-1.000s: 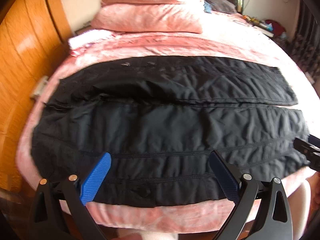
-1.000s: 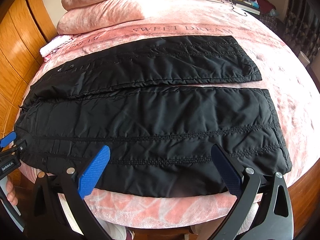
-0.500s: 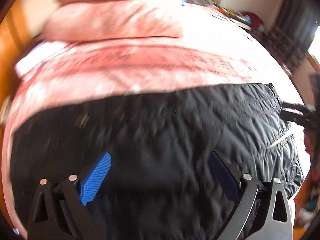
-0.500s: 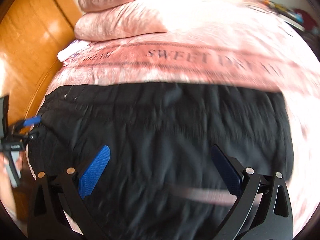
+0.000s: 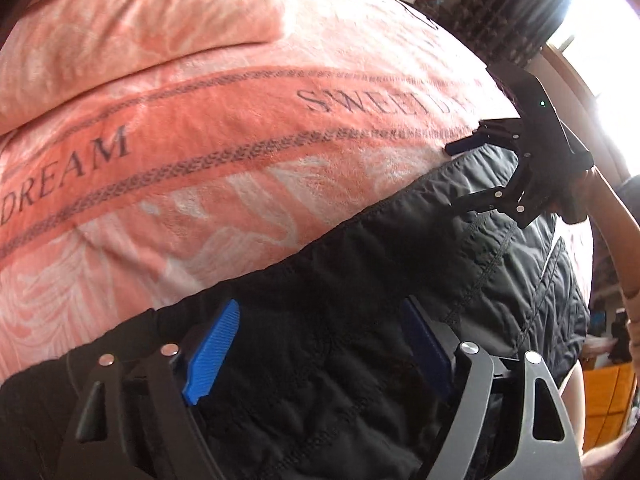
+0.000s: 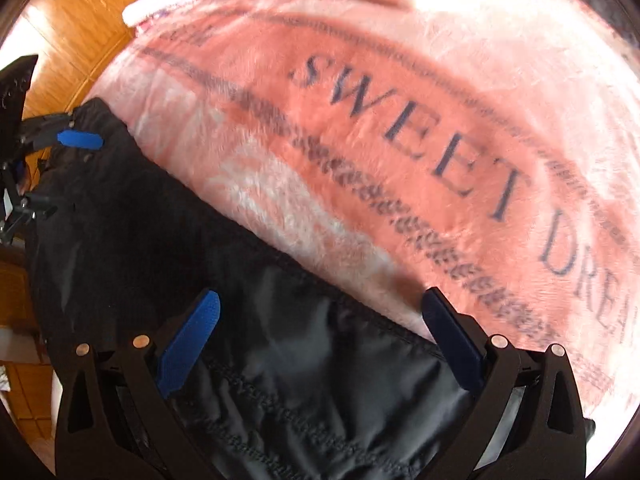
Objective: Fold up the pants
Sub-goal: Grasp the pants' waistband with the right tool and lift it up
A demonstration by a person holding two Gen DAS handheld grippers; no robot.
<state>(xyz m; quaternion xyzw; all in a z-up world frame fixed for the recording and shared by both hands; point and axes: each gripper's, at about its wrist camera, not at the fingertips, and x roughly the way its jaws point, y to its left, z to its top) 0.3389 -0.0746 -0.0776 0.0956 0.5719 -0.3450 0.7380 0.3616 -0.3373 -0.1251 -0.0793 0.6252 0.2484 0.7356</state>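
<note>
Black quilted pants (image 5: pixel 360 340) lie on a pink blanket (image 5: pixel 240 160) printed "SWEET DREAM", their far edge running just beyond both pairs of jaws. The left gripper (image 5: pixel 320 344) stands wide apart over the fabric, gripping nothing; the right gripper (image 6: pixel 320 336) is equally spread, its right finger (image 6: pixel 452 340) at the pants' edge. Ahead of both jaws the blanket is bare up to the pillow (image 5: pixel 140 28).
</note>
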